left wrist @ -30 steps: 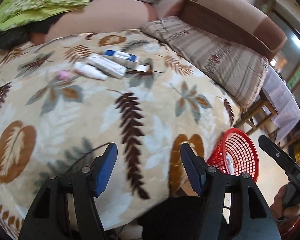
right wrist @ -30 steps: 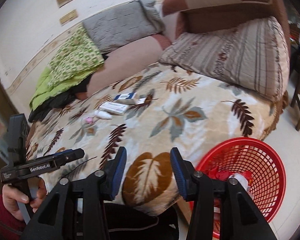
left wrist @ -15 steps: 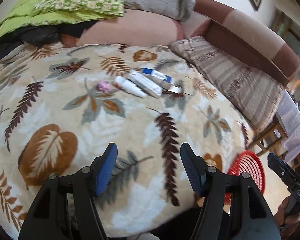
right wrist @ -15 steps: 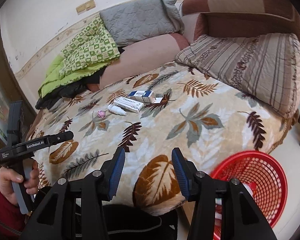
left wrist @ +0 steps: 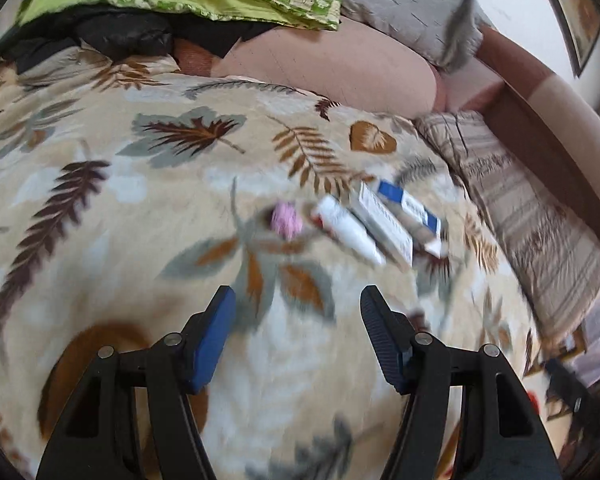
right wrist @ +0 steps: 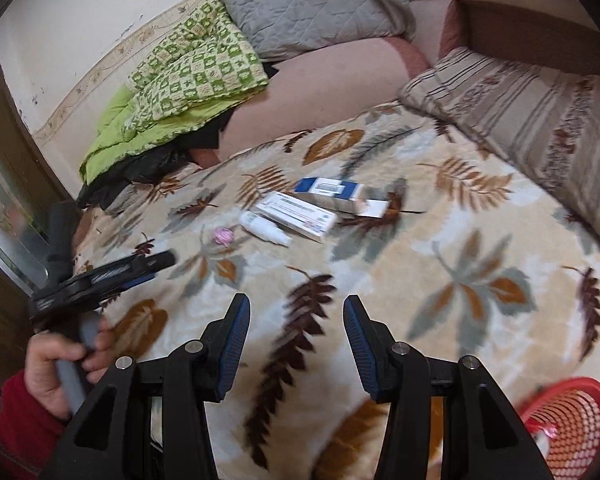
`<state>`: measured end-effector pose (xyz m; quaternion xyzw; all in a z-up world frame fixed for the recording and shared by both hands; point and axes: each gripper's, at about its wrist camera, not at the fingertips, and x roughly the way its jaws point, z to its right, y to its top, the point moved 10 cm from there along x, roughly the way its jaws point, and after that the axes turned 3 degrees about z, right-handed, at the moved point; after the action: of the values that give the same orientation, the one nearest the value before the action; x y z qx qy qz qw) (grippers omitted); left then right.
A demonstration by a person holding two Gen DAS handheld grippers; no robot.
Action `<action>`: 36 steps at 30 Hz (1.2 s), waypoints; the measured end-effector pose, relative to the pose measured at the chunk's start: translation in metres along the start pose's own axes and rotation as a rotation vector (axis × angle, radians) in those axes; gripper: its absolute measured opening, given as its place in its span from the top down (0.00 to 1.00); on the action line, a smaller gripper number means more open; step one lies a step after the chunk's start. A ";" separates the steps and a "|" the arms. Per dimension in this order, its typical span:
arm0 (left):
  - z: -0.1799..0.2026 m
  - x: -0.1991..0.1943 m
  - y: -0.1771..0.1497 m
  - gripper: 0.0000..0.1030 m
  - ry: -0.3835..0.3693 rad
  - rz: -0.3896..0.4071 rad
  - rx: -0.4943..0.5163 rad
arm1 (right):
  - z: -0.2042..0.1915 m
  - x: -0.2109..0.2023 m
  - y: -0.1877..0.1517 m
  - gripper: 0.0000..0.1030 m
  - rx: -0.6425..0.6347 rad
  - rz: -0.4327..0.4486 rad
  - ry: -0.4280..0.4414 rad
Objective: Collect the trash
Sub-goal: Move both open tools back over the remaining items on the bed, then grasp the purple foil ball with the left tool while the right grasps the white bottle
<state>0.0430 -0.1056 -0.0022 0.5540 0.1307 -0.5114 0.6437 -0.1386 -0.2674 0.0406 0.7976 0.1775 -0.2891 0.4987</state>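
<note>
Pink wrapper (left wrist: 286, 222), white tube (left wrist: 350, 234) and two boxes (left wrist: 386, 224) lie clustered mid-bed; the left hand-held gripper (left wrist: 296, 320) hovers released, aimed there, right hand-held gripper (right wrist: 296, 328) released too, red basket (right wrist: 572, 428) on the floor.

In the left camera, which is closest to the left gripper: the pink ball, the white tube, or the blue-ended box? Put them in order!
From the left gripper, going outward:
1. Pink ball, just ahead on the blanket.
2. White tube, ahead and to the right.
3. Blue-ended box, farthest, right of the tube and nearer the striped pillow.
</note>
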 end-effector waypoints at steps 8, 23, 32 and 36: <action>-0.013 0.092 0.026 0.56 0.060 -0.077 0.009 | -0.022 0.051 0.007 0.49 -0.046 -0.076 0.072; -0.036 0.056 0.023 0.74 0.074 0.028 0.002 | -0.045 0.187 0.031 0.49 -0.176 -0.212 0.160; -0.041 0.033 -0.013 0.74 0.117 0.053 0.032 | -0.052 0.266 0.036 0.50 -0.320 -0.330 0.138; -0.041 0.034 -0.013 0.74 0.142 0.063 0.054 | -0.055 0.271 0.032 0.61 -0.365 -0.318 0.072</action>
<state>0.0643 -0.0864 -0.0494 0.6099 0.1445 -0.4537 0.6335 0.1034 -0.2337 -0.0917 0.6660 0.3679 -0.2985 0.5762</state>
